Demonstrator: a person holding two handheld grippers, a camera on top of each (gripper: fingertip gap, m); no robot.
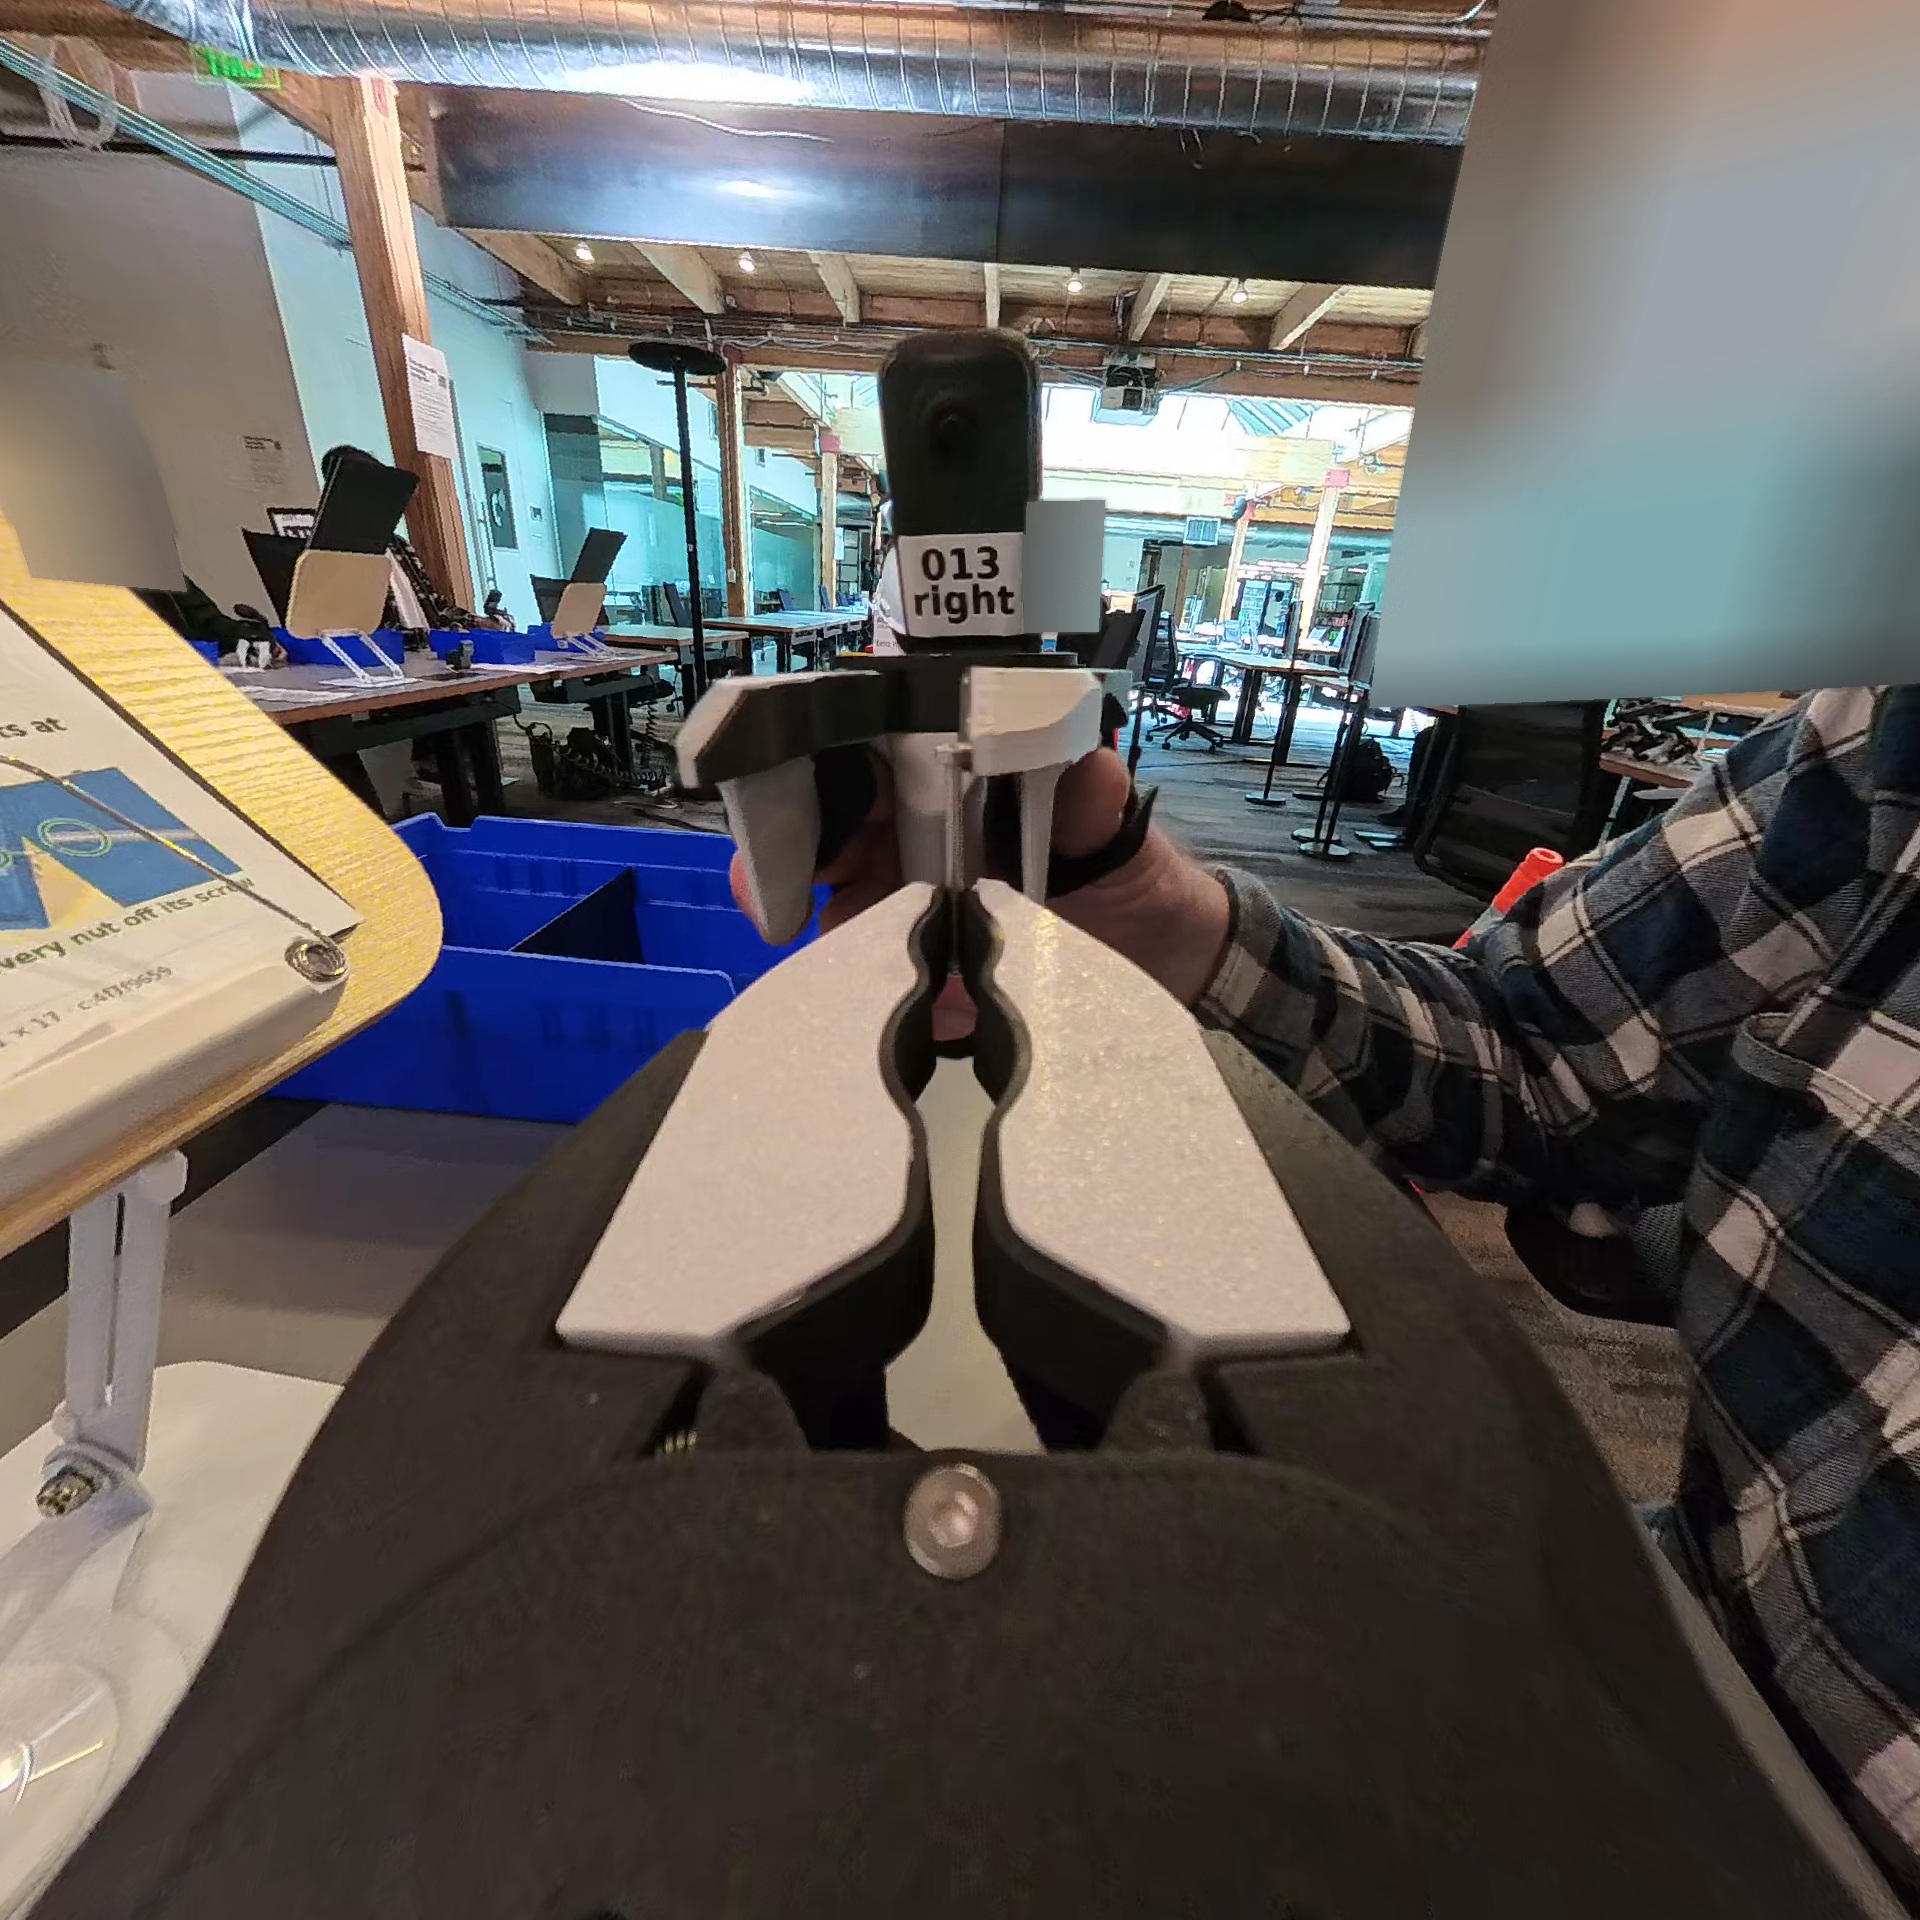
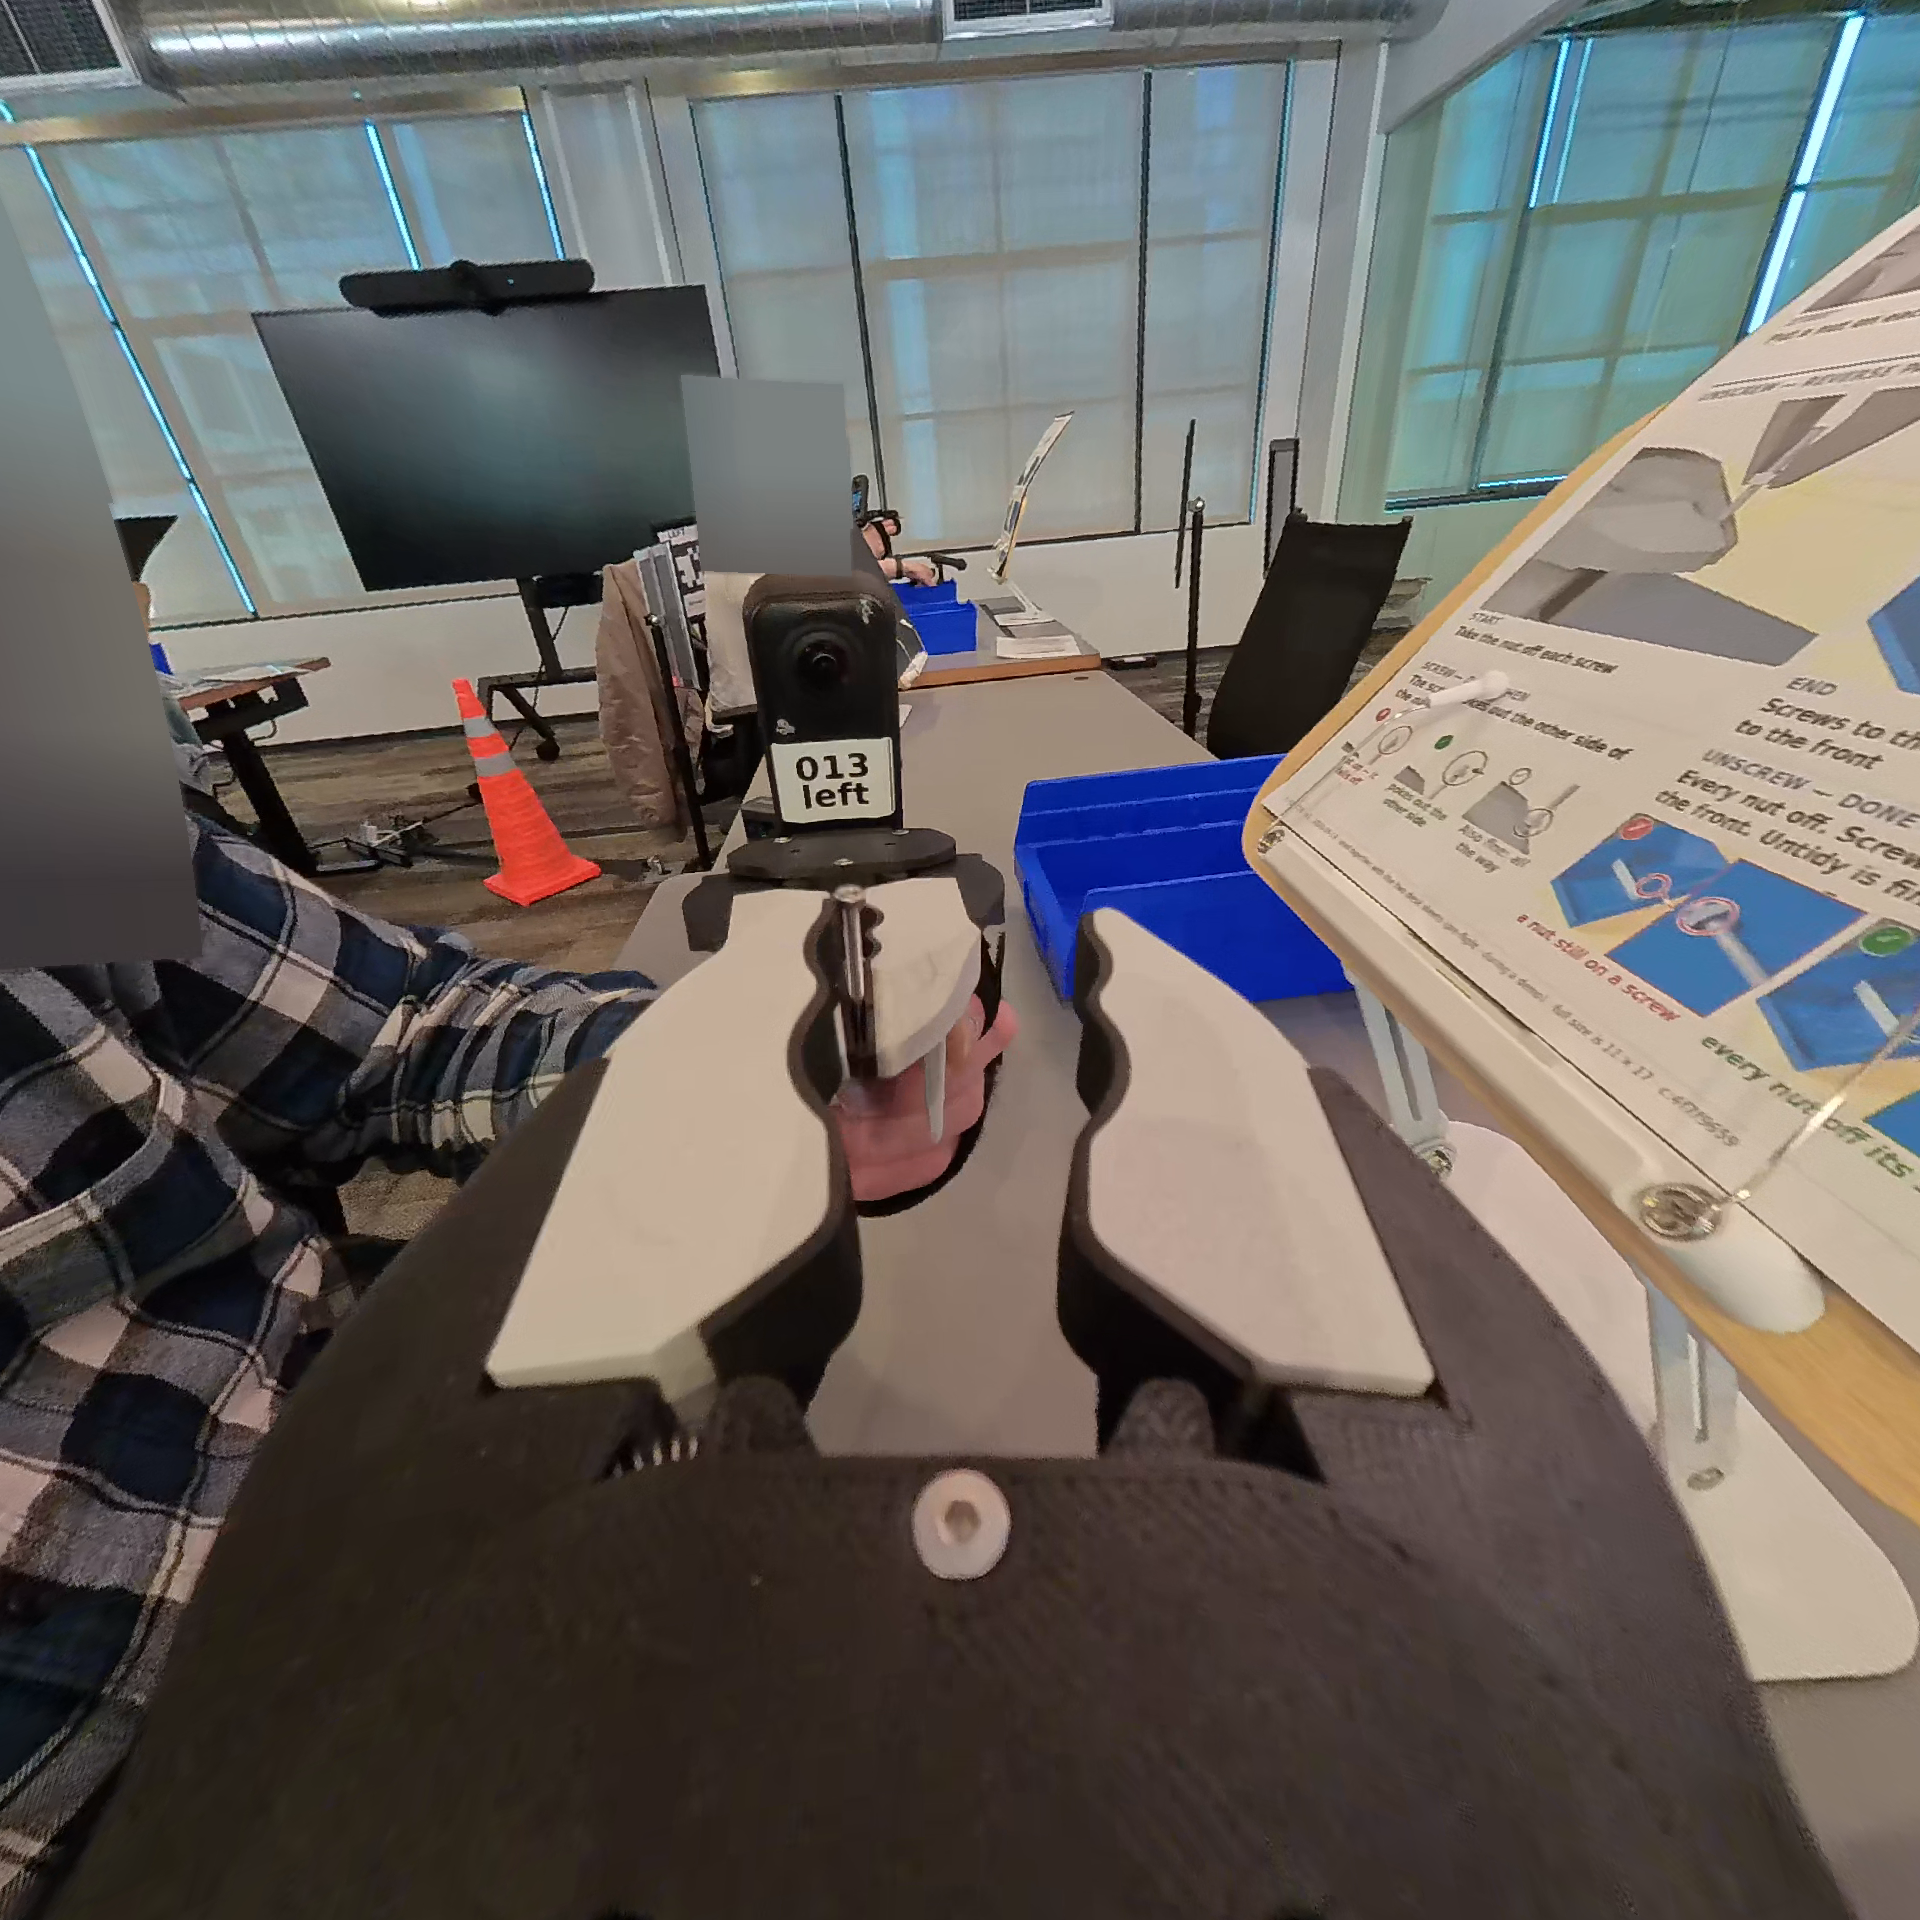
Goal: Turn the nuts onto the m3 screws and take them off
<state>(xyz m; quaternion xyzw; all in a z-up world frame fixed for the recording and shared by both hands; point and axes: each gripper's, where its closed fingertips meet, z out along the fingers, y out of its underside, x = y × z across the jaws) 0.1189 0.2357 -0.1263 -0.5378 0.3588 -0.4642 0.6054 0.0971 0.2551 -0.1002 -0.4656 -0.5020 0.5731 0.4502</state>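
Note:
My left gripper (image 1: 951, 935) is shut on a thin metal screw (image 1: 951, 831), which points forward out of the fingertips. The right wrist view shows the same grasp from the front: the left gripper (image 2: 857, 977) is closed on the screw (image 2: 850, 966), with the screw head at the top. My right gripper (image 2: 956, 935) is open and faces the left gripper. The screw stands between the right gripper's spread fingers, close to its left finger (image 2: 717, 1039), and neither pad presses on it. The right gripper (image 1: 904, 831) is also in the left wrist view, held in a hand.
A blue divided bin (image 1: 582, 997) (image 2: 1174, 862) stands on the grey table (image 2: 987, 748). A tilted instruction board on a white stand (image 1: 156, 831) (image 2: 1662, 831) is close by. A plaid sleeve (image 1: 1558, 1039) is at the side. An orange cone (image 2: 520, 810) stands on the floor. The tips of both grippers are at nearly the same place.

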